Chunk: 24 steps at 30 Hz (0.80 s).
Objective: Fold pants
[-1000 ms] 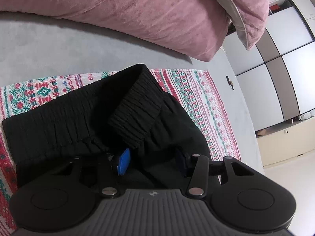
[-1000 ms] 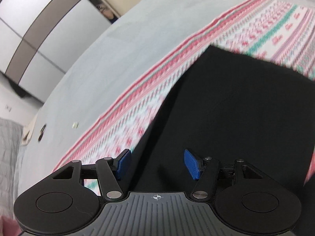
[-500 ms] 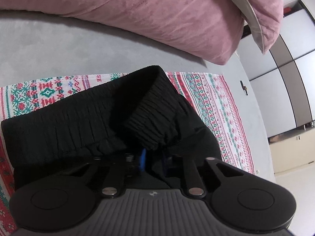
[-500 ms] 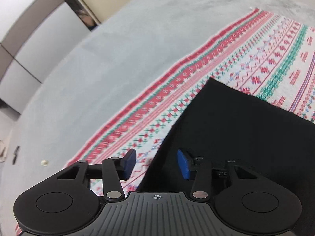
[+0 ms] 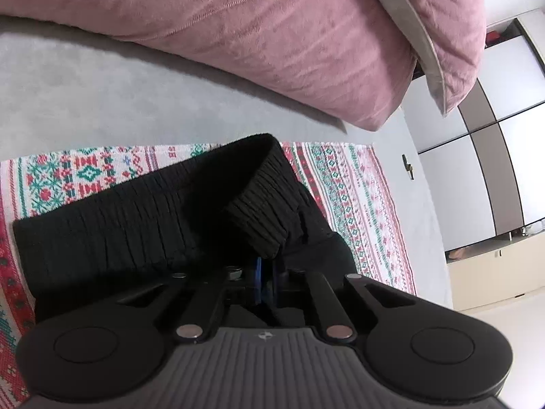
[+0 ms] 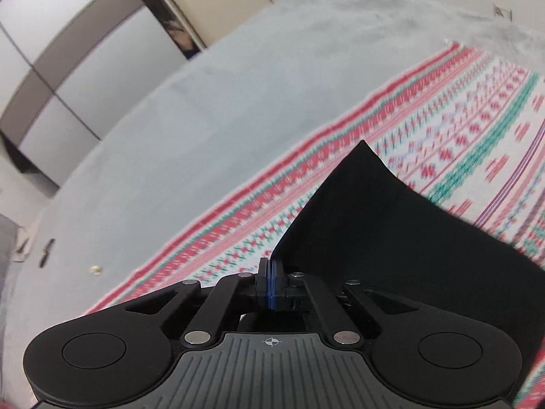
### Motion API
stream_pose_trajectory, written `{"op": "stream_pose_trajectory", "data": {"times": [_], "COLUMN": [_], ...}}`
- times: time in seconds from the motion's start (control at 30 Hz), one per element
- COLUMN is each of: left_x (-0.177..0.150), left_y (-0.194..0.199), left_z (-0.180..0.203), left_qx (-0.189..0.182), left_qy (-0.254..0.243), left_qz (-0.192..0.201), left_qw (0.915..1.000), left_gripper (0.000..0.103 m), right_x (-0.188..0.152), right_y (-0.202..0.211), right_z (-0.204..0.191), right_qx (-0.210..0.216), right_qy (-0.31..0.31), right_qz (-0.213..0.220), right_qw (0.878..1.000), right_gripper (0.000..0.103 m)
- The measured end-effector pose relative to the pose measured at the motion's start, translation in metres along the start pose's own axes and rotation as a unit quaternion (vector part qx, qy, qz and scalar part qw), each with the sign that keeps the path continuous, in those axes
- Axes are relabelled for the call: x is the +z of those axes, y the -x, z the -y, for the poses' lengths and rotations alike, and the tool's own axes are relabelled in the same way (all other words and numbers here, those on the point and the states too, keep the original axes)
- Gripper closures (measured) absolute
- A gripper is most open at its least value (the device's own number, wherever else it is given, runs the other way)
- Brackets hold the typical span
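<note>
I see one grey bed (image 5: 102, 78) with one patterned blanket (image 6: 477, 109) spread on it, and one pair of black pants (image 5: 136, 225) lying on that blanket. Only my left view shows the two pink pillows (image 5: 259, 34) and the ribbed waistband (image 5: 265, 211); only my right view shows a smooth leg edge. My left claw (image 5: 267, 281) is clamped on fabric below the waistband. My right claw (image 6: 271, 284) pinches the leg edge.
</note>
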<state>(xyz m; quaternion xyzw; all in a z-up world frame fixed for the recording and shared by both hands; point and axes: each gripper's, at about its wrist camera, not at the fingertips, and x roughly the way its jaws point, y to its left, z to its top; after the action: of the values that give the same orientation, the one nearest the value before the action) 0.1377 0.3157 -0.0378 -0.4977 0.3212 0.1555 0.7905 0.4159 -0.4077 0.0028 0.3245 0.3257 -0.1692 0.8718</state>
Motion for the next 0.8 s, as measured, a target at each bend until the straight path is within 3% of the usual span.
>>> {"op": "stream_pose_trajectory", "data": {"times": [0.33,0.47,0.53,0.6,0.7,0.8], "left_x": [0.017,0.025,0.027,0.024,0.018,0.011], "left_y": [0.031,0.042,0.047,0.052,0.052,0.051], "left_z": [-0.002,-0.014,-0.024,-0.027,-0.031,-0.041], "left_qx": [-0.047,-0.020,-0.005,0.010,0.032,0.052], "left_qy": [0.014,0.000,-0.005,-0.034,-0.068,-0.079], "left_qz": [0.026,0.020,0.007,-0.001,-0.014,-0.029], "left_qw": [0.9985,0.9996,0.9999,0.9994,0.9971,0.9951], "left_gripper": [0.071,0.071,0.071,0.071,0.071,0.071], "right_x": [0.007,0.004,-0.013,-0.041,-0.095,-0.137], "right_y": [0.075,0.135,0.180,0.218,0.247,0.229], "right_z": [0.008,0.004,0.017,0.042,0.102,0.165], "right_qx": [0.034,0.091,0.132,0.144,0.108,0.054], "right_qy": [0.025,0.062,0.081,0.099,0.111,0.077], "right_qz": [0.022,0.060,0.076,0.082,0.075,0.024], "right_qw": [0.999,0.992,0.985,0.981,0.985,0.995], "right_gripper": [0.103,0.103,0.103,0.103,0.103,0.103]}}
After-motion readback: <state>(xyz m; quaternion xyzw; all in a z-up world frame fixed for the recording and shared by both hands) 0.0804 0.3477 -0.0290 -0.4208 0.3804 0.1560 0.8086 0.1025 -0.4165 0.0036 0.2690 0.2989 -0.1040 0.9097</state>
